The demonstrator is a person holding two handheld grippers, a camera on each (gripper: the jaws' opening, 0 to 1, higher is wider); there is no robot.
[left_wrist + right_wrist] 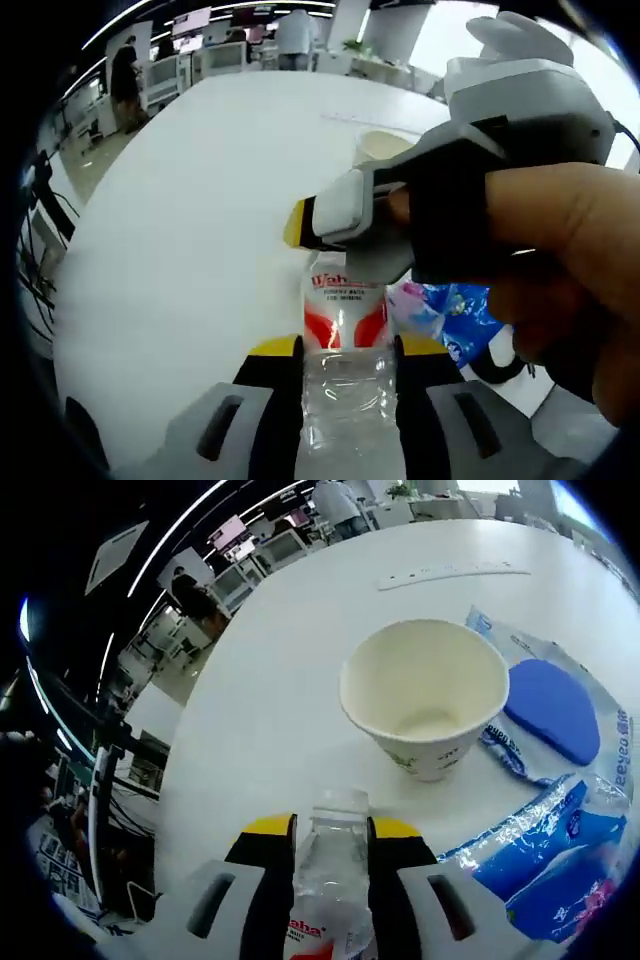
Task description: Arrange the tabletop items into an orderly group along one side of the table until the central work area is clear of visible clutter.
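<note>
Bottle (345,370) clenched by my left hand-held gripper (347,352) and right hand-held gripper (332,830), above the table (200,200) beside the cup (425,695). I should keep it level, then set it edgeward.

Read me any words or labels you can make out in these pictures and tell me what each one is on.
"Wah...": partial red brand word on the bottle label; the small line under it is too blurred to read.
"...aha": the end of that word on the bottle in the right gripper view.
Blue packet: white lettering along its edge, too distorted to read.
Paper cup: green print, illegible.
</note>
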